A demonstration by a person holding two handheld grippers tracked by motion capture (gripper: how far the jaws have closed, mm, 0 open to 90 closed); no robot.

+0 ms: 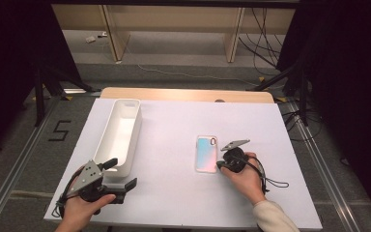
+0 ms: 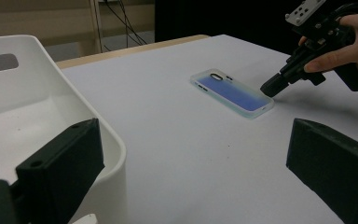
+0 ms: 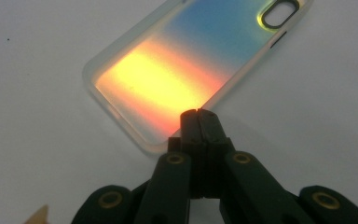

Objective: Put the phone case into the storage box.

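The phone case (image 1: 206,153) lies flat on the counter (image 1: 174,193), right of the white bin (image 1: 121,133). The right gripper (image 1: 221,166), jaws fully closed on nothing, rests its tip against the case's near corner. The left gripper (image 1: 121,186), jaws wide, sits beside the bin.

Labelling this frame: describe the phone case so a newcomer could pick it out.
On the white table, look right of the long white bin. The phone case lies flat there, with the shut right gripper at its near corner. It is the one iridescent thing, clear-rimmed with a camera cutout at its far end.
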